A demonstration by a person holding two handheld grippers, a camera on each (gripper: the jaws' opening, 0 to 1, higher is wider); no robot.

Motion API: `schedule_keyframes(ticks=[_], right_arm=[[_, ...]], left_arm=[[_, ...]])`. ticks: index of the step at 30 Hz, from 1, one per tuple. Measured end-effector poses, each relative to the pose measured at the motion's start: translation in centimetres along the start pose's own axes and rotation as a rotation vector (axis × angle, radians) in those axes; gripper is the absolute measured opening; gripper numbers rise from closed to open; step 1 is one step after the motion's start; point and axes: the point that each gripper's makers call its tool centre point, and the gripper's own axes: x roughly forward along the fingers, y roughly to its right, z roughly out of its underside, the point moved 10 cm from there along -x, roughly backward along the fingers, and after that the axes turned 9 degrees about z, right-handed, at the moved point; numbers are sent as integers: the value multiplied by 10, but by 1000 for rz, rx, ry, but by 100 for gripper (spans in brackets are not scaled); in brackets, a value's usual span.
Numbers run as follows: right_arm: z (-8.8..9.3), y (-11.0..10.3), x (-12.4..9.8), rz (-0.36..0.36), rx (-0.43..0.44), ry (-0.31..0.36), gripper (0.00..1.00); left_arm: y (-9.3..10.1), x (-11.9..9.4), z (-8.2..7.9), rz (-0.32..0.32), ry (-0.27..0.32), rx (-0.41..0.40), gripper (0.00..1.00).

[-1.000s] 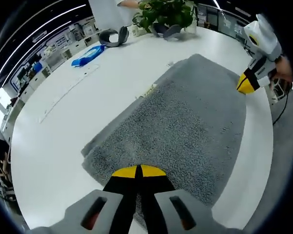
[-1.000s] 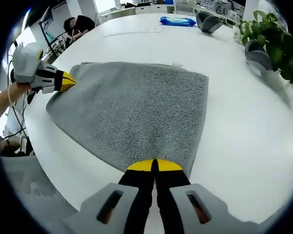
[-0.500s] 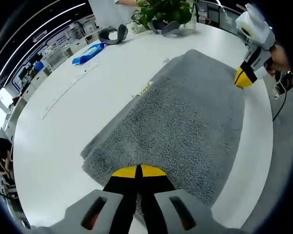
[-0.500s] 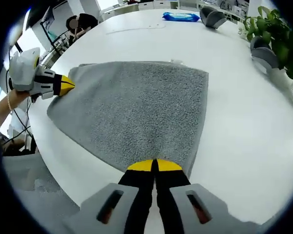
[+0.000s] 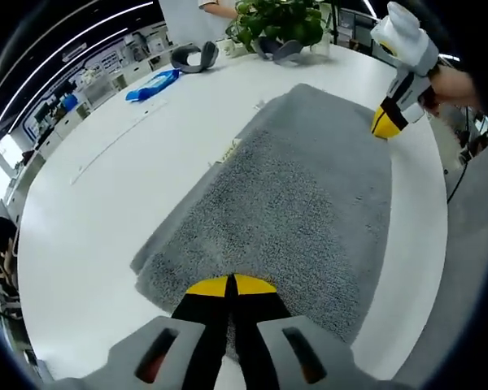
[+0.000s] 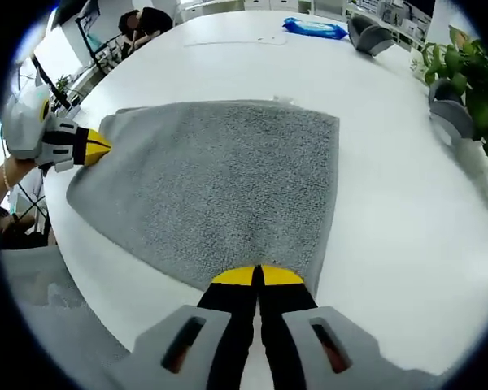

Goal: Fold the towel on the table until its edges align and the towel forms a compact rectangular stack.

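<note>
Holding the grey towel [image 5: 293, 203] at two of its corners, you have both grippers clamped on cloth. In the left gripper view your left gripper [image 5: 231, 286] sits at the bottom centre, its yellow-tipped jaws pressed together on the near corner of the towel, which spreads from there up toward the upper right across the white table [image 5: 98, 211]. Your right gripper [image 5: 385, 124] comes in at the upper right, its yellow tip touching the far corner of the towel. A lower layer of cloth peeks out along the towel's left edge, so it lies folded. In the right gripper view the right gripper [image 6: 257, 276] is at the bottom centre, jaws closed on the towel's near corner, and the left gripper [image 6: 92, 146] shows at the left edge, its tip at the far left corner. The towel fills the middle of that frame, flat on the table. A blue packet [image 5: 150, 84] lies at the upper left of the left gripper view, with a leafy plant [image 5: 278, 18] at the top centre
</note>
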Motion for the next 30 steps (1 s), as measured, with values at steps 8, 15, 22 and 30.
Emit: schedule_keyframes(ticks=[8, 15, 22, 30], right_arm=[[-14, 6, 5, 13, -62, -17, 0], [-21, 10, 9, 35, -89, 5, 0], [-28, 16, 13, 15, -85, 14, 0], [-33, 17, 15, 16, -91, 12, 0]], left_arm=[[11, -5, 7, 12, -3, -17, 0], [22, -8, 12, 25, -10, -15, 0], [29, -11, 15, 29, -11, -41, 0], [39, -14, 19, 46, -12, -64, 0]])
